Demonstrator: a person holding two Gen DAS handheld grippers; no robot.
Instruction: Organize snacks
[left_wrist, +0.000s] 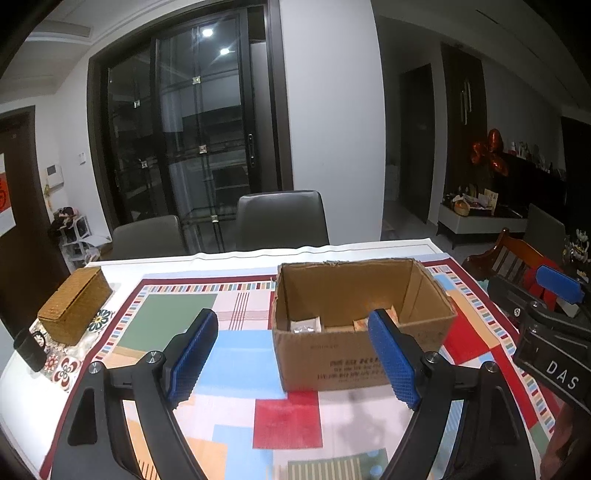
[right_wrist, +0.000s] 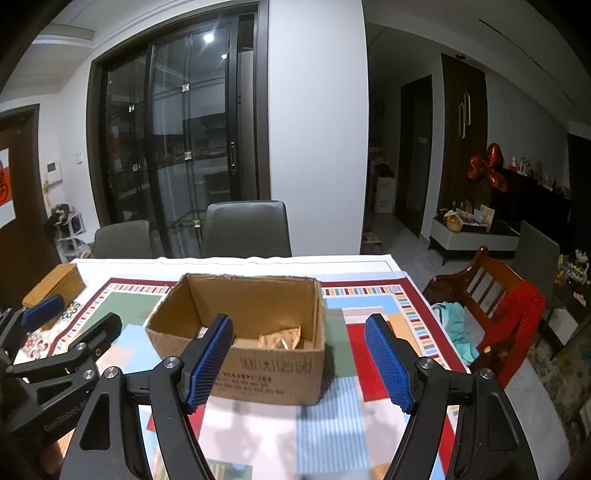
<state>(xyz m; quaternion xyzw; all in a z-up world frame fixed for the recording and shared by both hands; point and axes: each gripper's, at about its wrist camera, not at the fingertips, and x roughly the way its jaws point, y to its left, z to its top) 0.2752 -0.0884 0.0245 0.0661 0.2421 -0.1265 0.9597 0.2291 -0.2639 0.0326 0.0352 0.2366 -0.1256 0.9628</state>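
An open cardboard box stands on the patterned tablecloth. Snack packets lie on its bottom: pale orange ones and a whitish one. My left gripper hovers in front of the box's left front corner, open, with nothing between its blue pads. My right gripper hovers before the box's right half, also open and holding nothing. Each gripper shows at the edge of the other's view: a right pad, a left pad.
A woven lidded box sits at the table's far left, with a black cup nearer. Two grey chairs stand behind the table. A wooden chair draped with red cloth stands off the right edge.
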